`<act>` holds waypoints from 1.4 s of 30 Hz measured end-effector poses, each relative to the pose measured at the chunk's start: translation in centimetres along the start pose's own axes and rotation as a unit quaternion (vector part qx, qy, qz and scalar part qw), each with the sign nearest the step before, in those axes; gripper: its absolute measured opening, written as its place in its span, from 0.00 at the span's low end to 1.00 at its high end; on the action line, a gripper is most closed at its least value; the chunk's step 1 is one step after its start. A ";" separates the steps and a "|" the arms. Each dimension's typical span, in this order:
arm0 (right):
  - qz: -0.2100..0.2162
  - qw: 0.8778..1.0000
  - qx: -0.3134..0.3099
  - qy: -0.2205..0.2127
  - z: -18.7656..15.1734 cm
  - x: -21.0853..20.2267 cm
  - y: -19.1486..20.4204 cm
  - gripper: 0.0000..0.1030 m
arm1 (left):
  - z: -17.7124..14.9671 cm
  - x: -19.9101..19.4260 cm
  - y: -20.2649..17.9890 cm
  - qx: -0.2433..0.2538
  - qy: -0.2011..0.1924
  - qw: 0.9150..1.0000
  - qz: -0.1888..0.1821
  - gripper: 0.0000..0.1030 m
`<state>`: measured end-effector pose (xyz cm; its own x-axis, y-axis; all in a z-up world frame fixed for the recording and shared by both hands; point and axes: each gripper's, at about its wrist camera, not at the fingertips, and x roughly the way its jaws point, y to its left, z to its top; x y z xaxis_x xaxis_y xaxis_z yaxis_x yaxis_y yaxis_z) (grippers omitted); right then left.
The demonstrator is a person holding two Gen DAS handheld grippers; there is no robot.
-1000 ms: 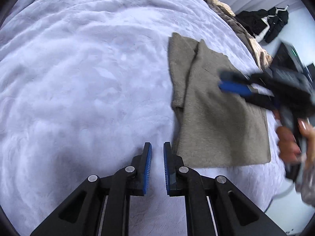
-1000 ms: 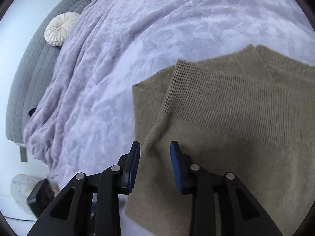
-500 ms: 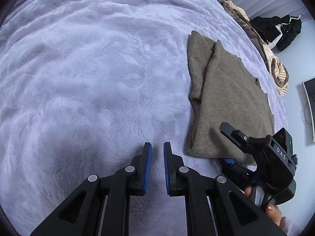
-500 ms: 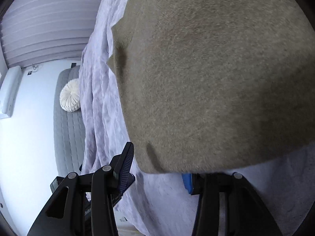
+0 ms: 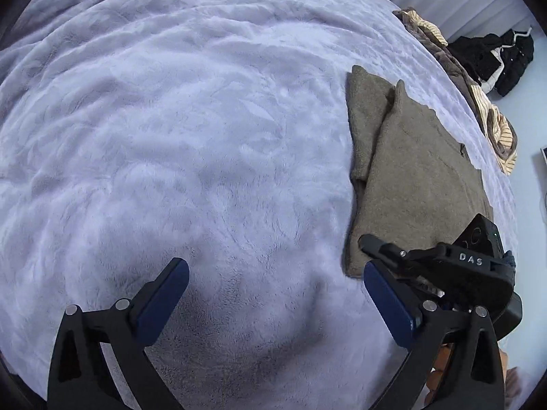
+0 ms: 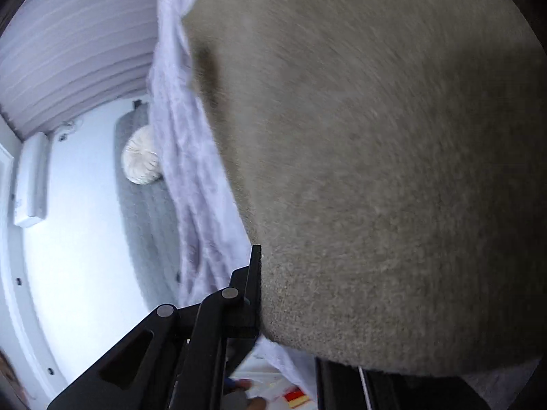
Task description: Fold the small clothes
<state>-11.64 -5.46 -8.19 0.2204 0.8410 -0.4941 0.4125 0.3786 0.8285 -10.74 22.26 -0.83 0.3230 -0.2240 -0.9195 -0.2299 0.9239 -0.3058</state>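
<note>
Sweater (image 5: pixel 420 177) olive-brown, plain knit; bed blanket (image 5: pixel 171 136) pale lilac w/ leafy embossed pattern. Claw pads (image 5: pixel 389 304) blue, arms black. Cushion (image 6: pixel 142 162) cream, pleated.

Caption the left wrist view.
Open left gripper over lilac blanket; right gripper at olive sweater's near hem.

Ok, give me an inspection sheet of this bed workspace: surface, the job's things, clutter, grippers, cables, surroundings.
Surface: lilac plush blanket over the bed, rumpled.
Job's things: olive-brown sweater, partly folded with a sleeve laid along its left side, lying flat near the bed's right edge.
Clutter: striped brown garment bunched on the far right edge.
Grippers: left gripper has just been opening, jaws wide, nothing between them; right gripper has just been closing on the sweater's near hem.
Cables: nothing seen.
Surroundings: black clothes on the floor; round cream cushion on a grey quilted seat; pleated curtain.
</note>
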 end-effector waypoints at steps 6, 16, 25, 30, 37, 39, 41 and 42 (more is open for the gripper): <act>-0.104 0.985 -0.116 0.070 -3.0 -1.0 3.6 0.18 | 1.4 0.8 -0.8 0.022 0.014 1.000 -0.003 1.00; -0.205 0.953 -0.197 -0.100 2.0 -11.2 7.9 0.19 | 7.4 0.8 -9.6 0.076 -0.032 0.990 -0.114 0.99; -0.205 0.960 -0.159 -0.105 5.0 -14.6 5.3 0.19 | 13.1 8.0 -15.3 0.093 -0.010 0.980 -0.176 0.99; -0.197 0.967 -0.130 -0.100 5.8 -15.2 3.3 0.19 | 14.6 11.5 -12.8 0.068 0.014 0.984 -0.164 0.99; -0.217 0.959 -0.145 -0.112 6.4 -17.0 3.6 0.19 | 15.1 8.8 -12.2 0.101 -0.020 0.995 -0.020 0.79; -0.233 0.950 -0.165 -0.127 6.5 -17.7 4.4 0.19 | 15.2 8.2 -11.6 0.086 -0.013 0.996 -0.017 0.59; -0.246 0.940 -0.189 -0.145 7.1 -18.8 5.0 0.18 | 15.0 7.7 -12.3 0.091 -0.015 0.995 -0.033 0.41; -0.252 0.935 -0.200 -0.151 7.2 -19.1 5.4 0.16 | 14.8 7.6 -12.9 0.102 -0.013 0.994 -0.040 0.36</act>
<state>-7.25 -22.26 3.85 0.3507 0.3925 -0.8502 0.1816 0.8622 0.4730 8.30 13.19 -0.23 0.3576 -0.2941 -0.8864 -0.0113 0.9477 -0.3190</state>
